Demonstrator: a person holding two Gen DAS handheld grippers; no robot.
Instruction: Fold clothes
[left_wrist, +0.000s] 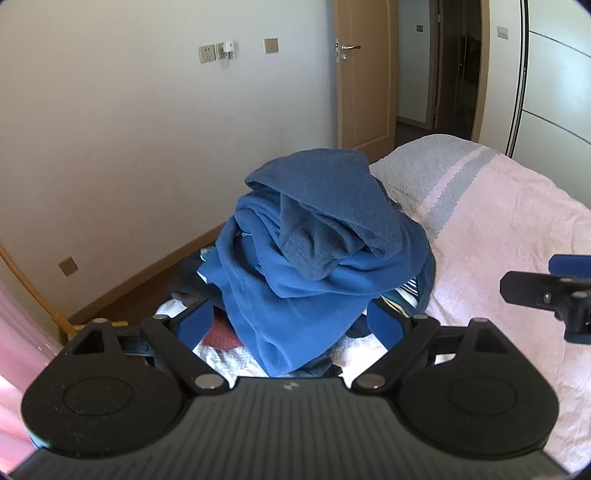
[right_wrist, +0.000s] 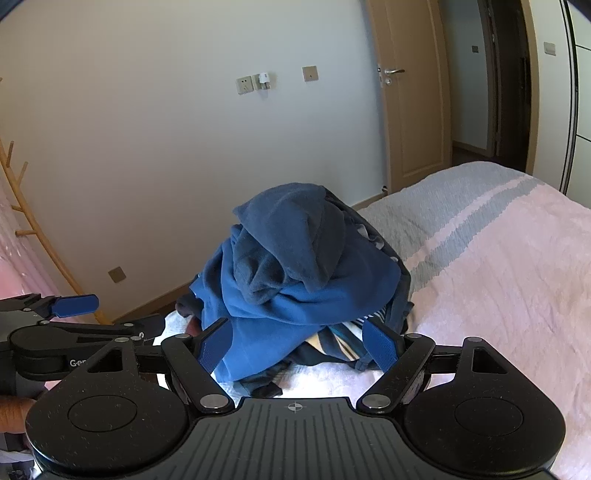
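One heap of clothes (left_wrist: 317, 251) sits at the near left edge of the bed (left_wrist: 498, 229), at 12 o'clock in both wrist views. At least two blue garments can be counted on top: a darker greyish-blue piece (left_wrist: 325, 199) draped over a brighter blue sweatshirt (left_wrist: 295, 295). A striped garment (right_wrist: 343, 343) pokes out underneath at 5 o'clock of the heap, and a dark red bit (left_wrist: 221, 338) shows at 7 o'clock; how many more lie below cannot be told.

Two grippers are in view. The left gripper (left_wrist: 290, 326) has its two blue pads spread wide, one on each side of the hanging sweatshirt, pinching nothing. The right gripper (right_wrist: 299, 345) is likewise spread, with the heap's base between its pads and nothing pinched.

On the wall behind, one door (right_wrist: 410, 103) stands at 1 o'clock, and three wall plates are countable, one being the low plate (right_wrist: 117, 274) at 9 o'clock.
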